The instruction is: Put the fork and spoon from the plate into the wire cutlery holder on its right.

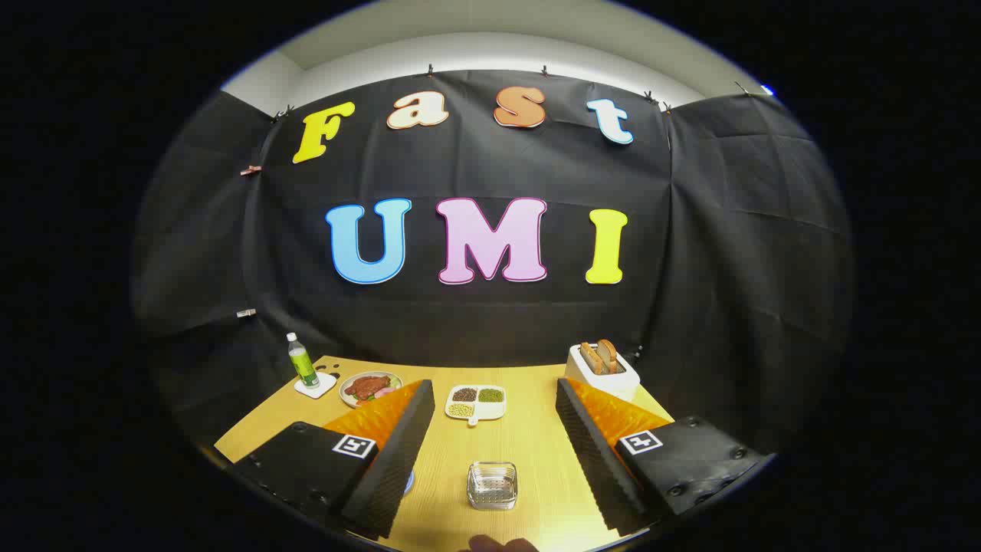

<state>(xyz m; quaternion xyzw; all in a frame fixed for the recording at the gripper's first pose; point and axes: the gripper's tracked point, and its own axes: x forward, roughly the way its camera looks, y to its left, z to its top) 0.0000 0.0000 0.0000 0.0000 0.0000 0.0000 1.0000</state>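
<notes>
My gripper (493, 429) is open, held above the wooden table with a wide gap between its fingers (398, 445) and nothing in them. The wire cutlery holder (492, 485) stands on the table between the fingers, close in, and looks empty from here. A sliver of a blue-rimmed plate (409, 481) peeks out from under the left finger, left of the holder; the fork and spoon are hidden behind that finger.
Beyond the fingers sit a white divided dish of beans (476, 402), a plate of food (369, 387), a green-labelled bottle on a coaster (302, 362) and a white toaster with bread (602, 369). Part of a hand (502, 543) is close in.
</notes>
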